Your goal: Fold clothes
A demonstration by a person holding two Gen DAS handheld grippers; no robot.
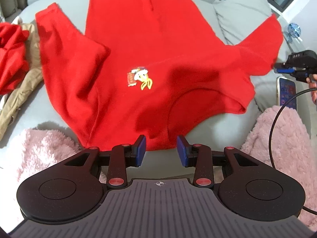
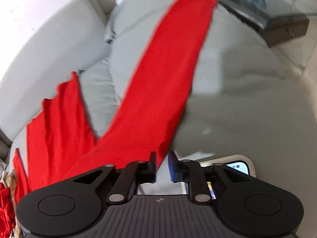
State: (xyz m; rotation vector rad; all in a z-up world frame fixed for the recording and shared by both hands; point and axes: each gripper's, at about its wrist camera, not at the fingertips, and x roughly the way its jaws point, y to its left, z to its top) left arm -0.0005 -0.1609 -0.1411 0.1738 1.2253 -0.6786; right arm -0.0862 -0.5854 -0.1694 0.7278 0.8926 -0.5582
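Note:
A red sweatshirt point(image 1: 158, 55) with a small cartoon print point(image 1: 139, 77) lies spread on a grey sofa point(image 1: 218, 123), collar towards me. Its left sleeve point(image 1: 65, 45) is folded in; its right sleeve point(image 1: 261, 45) stretches out to the right. My left gripper point(image 1: 161, 150) is open and empty just short of the collar edge. My right gripper point(image 2: 161, 163) shows at the far right of the left wrist view point(image 1: 277, 67), at the sleeve's edge. In its own view the jaws stand a little apart, with the red sleeve point(image 2: 164, 69) just ahead and left of them, not clamped.
A pink fluffy blanket point(image 1: 283, 138) lies at the front on both sides. A phone point(image 1: 287, 91) lies on the sofa at the right, under my right gripper. A beige garment point(image 1: 25, 75) and another red garment point(image 1: 11, 55) are piled at the left. A dark table point(image 2: 277, 23) stands beyond the sofa.

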